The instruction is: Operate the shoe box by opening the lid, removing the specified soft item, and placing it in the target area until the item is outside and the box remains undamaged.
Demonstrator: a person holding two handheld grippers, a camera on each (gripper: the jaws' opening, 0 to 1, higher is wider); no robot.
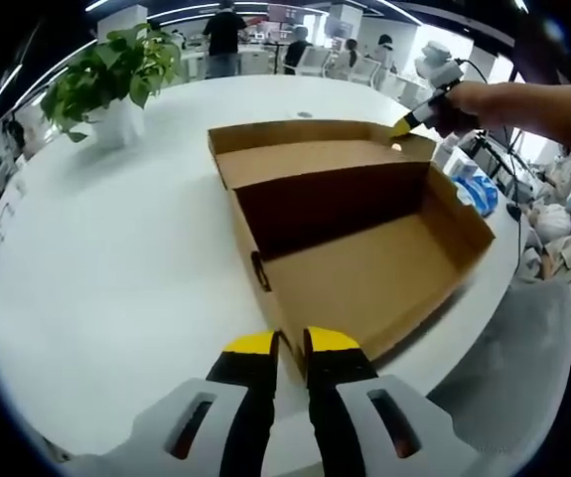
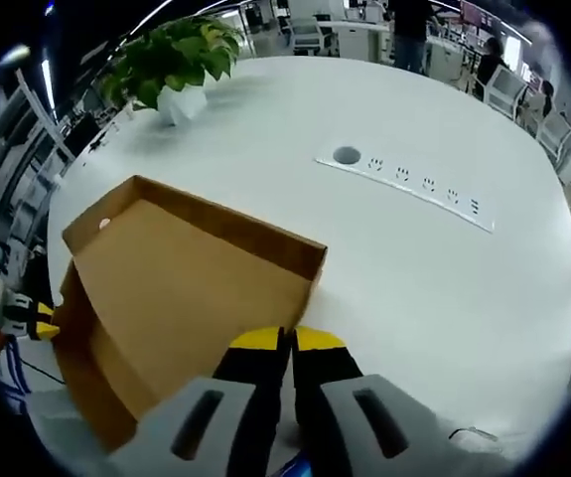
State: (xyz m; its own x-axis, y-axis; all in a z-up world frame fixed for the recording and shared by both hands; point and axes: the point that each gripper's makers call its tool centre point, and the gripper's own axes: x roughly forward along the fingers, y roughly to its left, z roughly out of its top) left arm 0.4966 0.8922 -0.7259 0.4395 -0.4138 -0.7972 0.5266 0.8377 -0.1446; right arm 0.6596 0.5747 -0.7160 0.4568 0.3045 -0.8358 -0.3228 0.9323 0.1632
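My left gripper (image 1: 292, 343) is pinched on the near wall of the shoe box (image 1: 364, 268), its yellow tips nearly together on the cardboard edge. My right gripper (image 2: 287, 341) is clamped just as narrowly on the rim of the raised lid (image 2: 181, 283); from the left gripper view it sits at the lid's far corner, my hand (image 1: 484, 104) behind it. The box stands open on the white table (image 1: 116, 258). A potted plant (image 1: 111, 79) stands well beyond the box.
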